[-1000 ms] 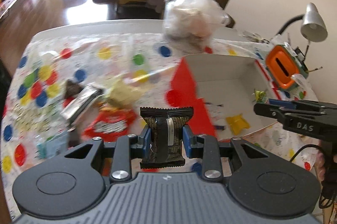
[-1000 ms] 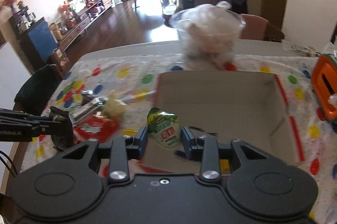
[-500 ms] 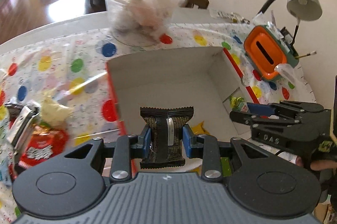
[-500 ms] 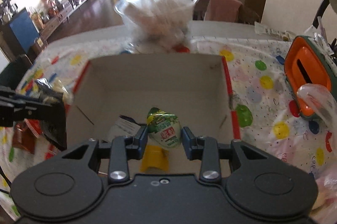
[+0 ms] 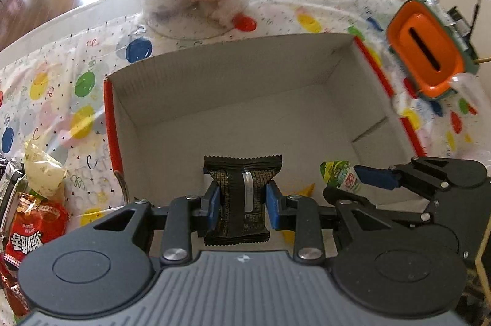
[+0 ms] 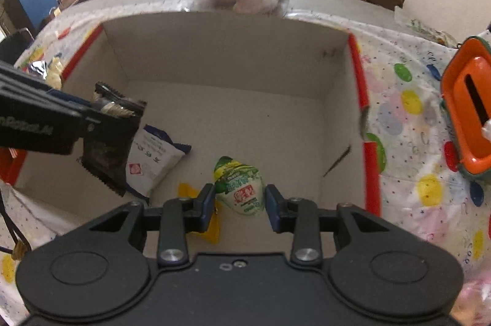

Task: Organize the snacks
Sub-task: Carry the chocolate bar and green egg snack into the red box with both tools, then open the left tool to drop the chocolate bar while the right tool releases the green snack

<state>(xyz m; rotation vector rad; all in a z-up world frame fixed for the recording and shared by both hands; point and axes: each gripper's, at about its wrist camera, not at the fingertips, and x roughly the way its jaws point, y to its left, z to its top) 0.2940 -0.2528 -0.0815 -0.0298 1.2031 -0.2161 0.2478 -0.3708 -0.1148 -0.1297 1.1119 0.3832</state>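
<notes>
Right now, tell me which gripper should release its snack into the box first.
Probably the right gripper: its green-and-white packet hangs over bare box floor near the middle. The left gripper holds its black packet by the left wall, above a white-and-blue packet already inside.

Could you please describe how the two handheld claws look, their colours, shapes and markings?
Both are alike. The left claw has blue pads on black linkage bars with silver rivets, two round black discs with triangular cut-outs behind, and a ribbed grey body. The right claw has the same blue pads, bars and discs, with a smooth black body. From the right wrist view, the left one's side carries blurred white lettering.
</notes>
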